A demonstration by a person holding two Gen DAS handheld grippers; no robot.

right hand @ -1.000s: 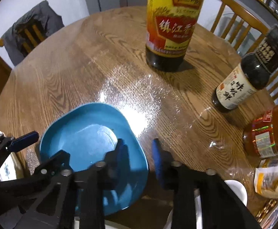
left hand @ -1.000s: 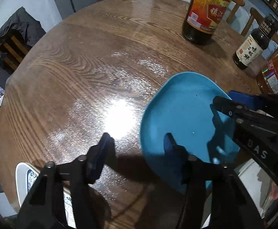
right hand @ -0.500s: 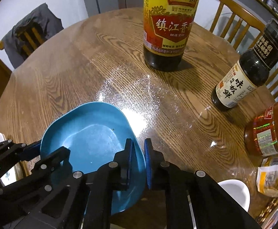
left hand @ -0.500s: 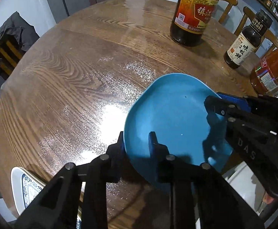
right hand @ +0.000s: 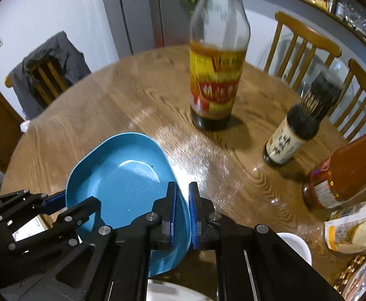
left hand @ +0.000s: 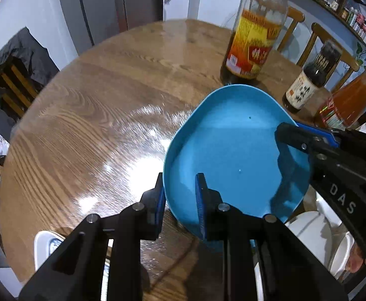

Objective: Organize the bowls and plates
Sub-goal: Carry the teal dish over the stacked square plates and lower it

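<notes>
Left wrist view: blue plate (left hand: 233, 150) gripped on both sides, apparently clear of desk (left hand: 95, 115); stacking not yet done. Left gripper (left hand: 179, 200) jaws narrowed, pinching near-left rim. White dishes (left hand: 308, 228) below, probable target.

Right wrist view: right gripper (right hand: 182, 213) jaws nearly pressed together, pinching plate's right rim (right hand: 122, 183). Bottles untouched; judged early stage.

Glossy blue plate (left hand: 228, 150) above shiny grained wooden table (left hand: 95, 115).

A glossy round wooden counter (left hand: 102, 105) is ringed by slatted wooden chairs (right hand: 305, 50), pale walls (right hand: 45, 7) and a grey refrigerator (right hand: 137, 10).
</notes>
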